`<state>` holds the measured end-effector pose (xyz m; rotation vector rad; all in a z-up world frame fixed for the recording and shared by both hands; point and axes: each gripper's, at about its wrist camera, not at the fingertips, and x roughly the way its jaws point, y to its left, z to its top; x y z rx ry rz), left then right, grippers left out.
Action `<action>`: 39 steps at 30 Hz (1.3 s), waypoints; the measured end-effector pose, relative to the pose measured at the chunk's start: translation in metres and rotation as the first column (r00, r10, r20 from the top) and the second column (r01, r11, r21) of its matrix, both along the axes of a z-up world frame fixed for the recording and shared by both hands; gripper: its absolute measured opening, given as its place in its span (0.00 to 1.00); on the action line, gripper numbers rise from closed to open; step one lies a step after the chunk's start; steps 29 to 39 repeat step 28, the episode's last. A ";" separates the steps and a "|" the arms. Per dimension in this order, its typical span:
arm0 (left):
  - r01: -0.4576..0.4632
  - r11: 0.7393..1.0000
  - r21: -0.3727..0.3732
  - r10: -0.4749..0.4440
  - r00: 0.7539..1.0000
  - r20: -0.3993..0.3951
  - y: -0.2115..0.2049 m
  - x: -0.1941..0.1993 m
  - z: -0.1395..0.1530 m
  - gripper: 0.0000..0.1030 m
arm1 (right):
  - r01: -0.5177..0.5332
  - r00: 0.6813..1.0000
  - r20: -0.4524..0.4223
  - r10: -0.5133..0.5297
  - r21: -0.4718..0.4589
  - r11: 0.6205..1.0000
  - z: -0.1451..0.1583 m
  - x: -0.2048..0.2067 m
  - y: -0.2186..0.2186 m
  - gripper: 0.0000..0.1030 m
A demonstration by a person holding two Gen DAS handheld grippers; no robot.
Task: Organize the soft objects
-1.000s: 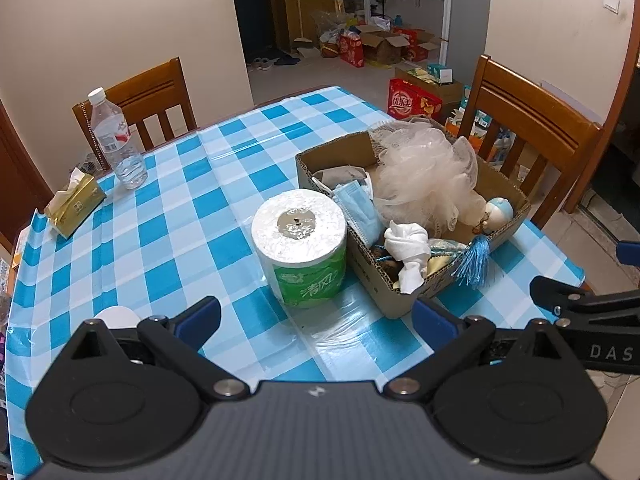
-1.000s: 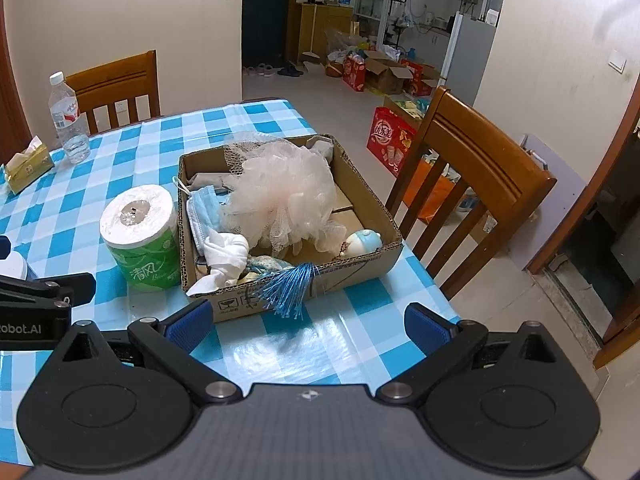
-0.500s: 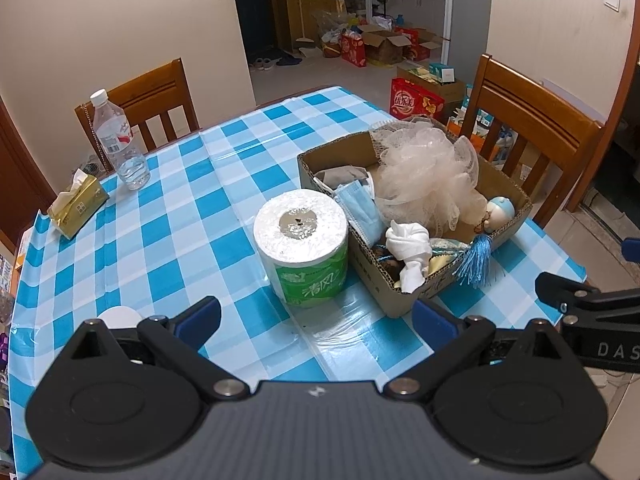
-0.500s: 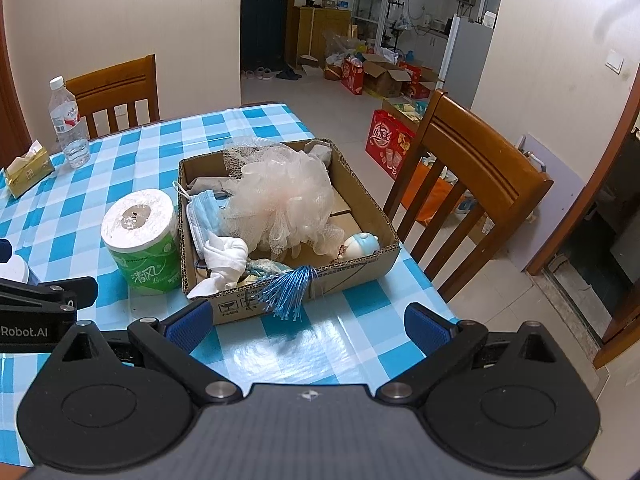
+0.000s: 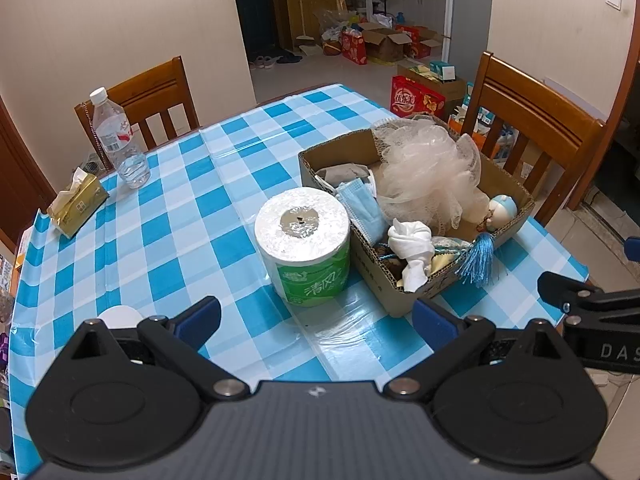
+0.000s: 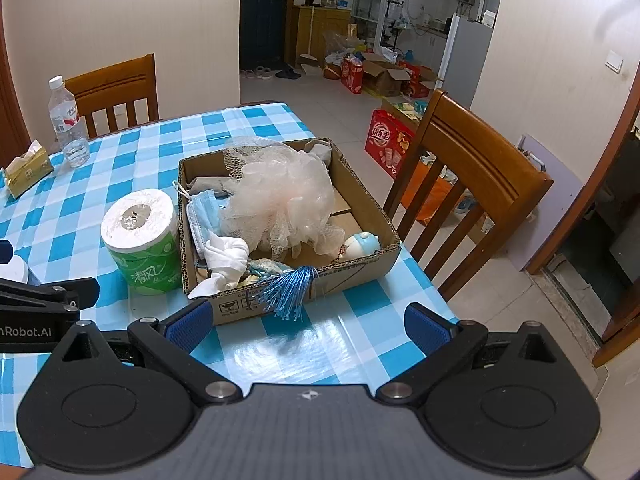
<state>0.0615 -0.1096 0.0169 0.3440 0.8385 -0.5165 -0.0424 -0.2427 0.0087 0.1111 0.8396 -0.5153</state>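
Observation:
A cardboard box (image 5: 404,298) (image 6: 356,268) sits on the blue checked table. In it lie a pale mesh bath puff (image 5: 426,172) (image 6: 280,196), a blue face mask (image 5: 360,210) (image 6: 202,216), a knotted white cloth (image 5: 412,240) (image 6: 224,254), a small blue-capped doll (image 5: 502,206) (image 6: 362,242) and a blue tassel (image 5: 478,260) (image 6: 290,290) draped over the rim. A wrapped toilet roll (image 5: 304,238) (image 6: 142,236) stands left of the box. My left gripper (image 5: 316,318) is open, short of the roll. My right gripper (image 6: 306,322) is open, just before the box's near wall.
A water bottle (image 5: 118,140) (image 6: 68,124) and a tissue pack (image 5: 78,204) (image 6: 28,166) stand at the table's far left. Wooden chairs stand behind the table (image 5: 148,100) and at its right (image 6: 472,176). A white lid (image 5: 120,314) lies near my left fingers.
Both grippers have drawn back slightly from the table, staying open. The box, roll and its contents have not moved.

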 end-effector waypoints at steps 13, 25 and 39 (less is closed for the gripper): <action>0.002 1.000 0.002 -0.002 1.000 0.000 -0.001 0.000 0.000 0.98 | -0.001 1.000 -0.001 0.001 0.001 1.000 0.000 0.001 0.001 1.00; 0.002 1.000 0.003 -0.002 1.000 -0.001 -0.001 0.001 -0.001 0.98 | -0.002 1.000 -0.001 0.002 0.000 1.000 0.000 0.001 0.001 1.00; 0.001 1.000 0.003 -0.001 1.000 -0.001 -0.001 0.001 -0.001 0.98 | -0.002 1.000 -0.002 0.002 0.000 1.000 0.000 0.002 0.002 1.00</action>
